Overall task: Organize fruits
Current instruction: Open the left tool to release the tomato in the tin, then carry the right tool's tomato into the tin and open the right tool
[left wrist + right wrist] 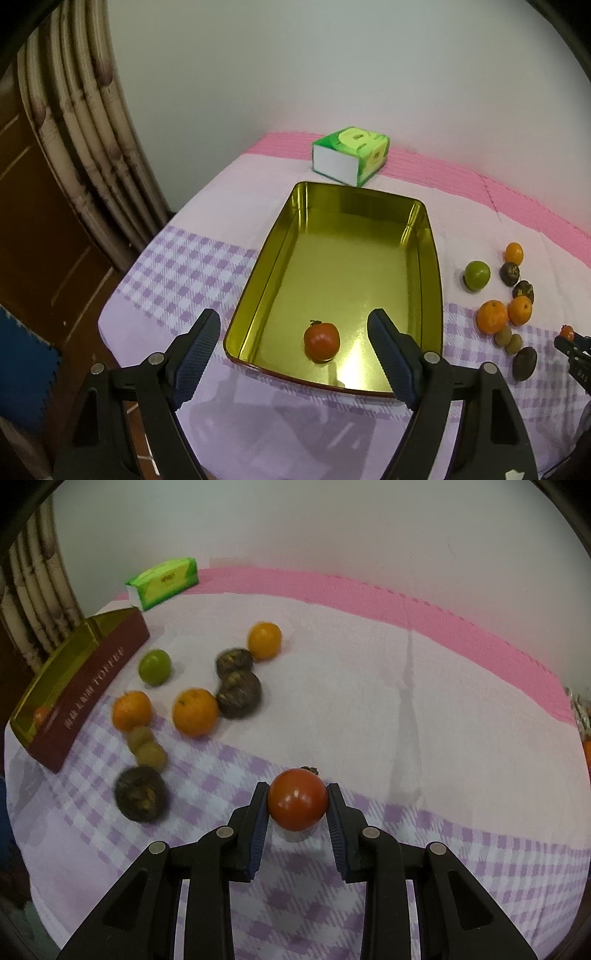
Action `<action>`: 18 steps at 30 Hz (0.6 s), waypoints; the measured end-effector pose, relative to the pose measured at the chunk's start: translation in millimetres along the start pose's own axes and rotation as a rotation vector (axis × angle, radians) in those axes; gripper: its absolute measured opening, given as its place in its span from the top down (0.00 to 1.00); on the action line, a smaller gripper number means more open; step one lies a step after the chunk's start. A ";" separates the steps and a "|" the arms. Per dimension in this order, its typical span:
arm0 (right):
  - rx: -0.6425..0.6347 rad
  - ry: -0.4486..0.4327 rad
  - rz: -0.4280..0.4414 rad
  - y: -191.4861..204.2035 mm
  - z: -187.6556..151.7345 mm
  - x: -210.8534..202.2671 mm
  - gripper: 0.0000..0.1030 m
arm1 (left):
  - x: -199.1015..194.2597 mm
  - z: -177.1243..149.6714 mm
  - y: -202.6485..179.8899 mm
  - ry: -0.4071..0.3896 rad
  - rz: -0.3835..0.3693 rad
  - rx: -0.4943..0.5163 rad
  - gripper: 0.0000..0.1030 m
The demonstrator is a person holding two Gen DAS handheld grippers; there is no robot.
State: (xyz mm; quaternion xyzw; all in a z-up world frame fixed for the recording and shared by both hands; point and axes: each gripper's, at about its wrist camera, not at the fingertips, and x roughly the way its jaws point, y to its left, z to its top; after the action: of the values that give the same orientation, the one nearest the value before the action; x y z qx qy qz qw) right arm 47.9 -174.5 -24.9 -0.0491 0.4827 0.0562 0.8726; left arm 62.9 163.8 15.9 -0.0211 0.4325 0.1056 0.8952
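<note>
While I look down along my right hand-held gripper (297, 805), its two blue pads are clamped on a red tomato (297, 799), one pad on each side, held just above the checked purple-and-white cloth (443, 849) that covers the bench. To the left of that tomato lies a loose cluster of fruit: nearest, a dark round fruit (140, 794), then two small brownish ones (147, 747) touching each other, then two oranges (195, 712) side by side, two more dark fruits (238, 692), a green fruit (154, 667) and, farthest, a third orange (264, 640).

On my left side, the left hand-held gripper (293, 354) stands wide open with nothing between its pads; no pad touches anything. Just beyond and between its fingers a second tomato (321, 341) rests on the floor of a gold-lined tin tray (430, 258), near the tray's near edge and otherwise alone in it. From the right wrist view the tray's outer wall is maroon with pale lettering. Past the tray's far end sits a green-and-white tissue box (349, 155), close to the pink strip (517, 192) along the wall. At far left hangs a curtain (81, 140).
</note>
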 end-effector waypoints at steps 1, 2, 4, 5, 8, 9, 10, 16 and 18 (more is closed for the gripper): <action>-0.011 -0.006 0.006 4.3 4.7 -1.7 0.69 | 1.2 0.2 0.5 0.010 0.002 -0.005 0.24; -0.027 -0.015 0.016 11.4 10.6 -4.4 0.69 | 2.4 0.3 1.2 0.020 0.008 -0.010 0.24; -0.056 -0.034 0.047 27.5 22.4 -8.9 0.69 | 2.8 0.7 1.5 0.020 0.028 -0.013 0.24; -0.069 -0.040 0.066 35.7 28.1 -10.2 0.69 | 2.7 1.1 2.3 0.019 0.040 -0.016 0.24; -0.112 -0.057 0.130 66.4 47.7 -11.8 0.69 | 2.4 1.7 7.3 0.024 0.049 -0.042 0.23; -0.124 -0.060 0.146 76.1 52.6 -11.7 0.69 | 3.1 2.2 8.5 0.028 0.050 -0.047 0.23; -0.139 -0.065 0.167 88.3 58.5 -11.7 0.69 | 4.5 2.6 10.8 0.037 0.054 -0.058 0.23; -0.251 -0.065 0.273 162.6 84.0 -7.0 0.69 | 6.2 5.5 30.1 0.042 0.085 -0.138 0.20; -0.294 -0.060 0.300 188.9 88.5 -2.4 0.69 | 6.3 6.0 39.6 0.035 0.104 -0.175 0.20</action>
State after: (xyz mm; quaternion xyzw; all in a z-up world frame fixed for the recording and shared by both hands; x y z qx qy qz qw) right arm 93.3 24.5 18.1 -0.1015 0.4449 0.2568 0.8520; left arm 63.2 204.3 16.9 -0.0786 0.4379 0.1889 0.8754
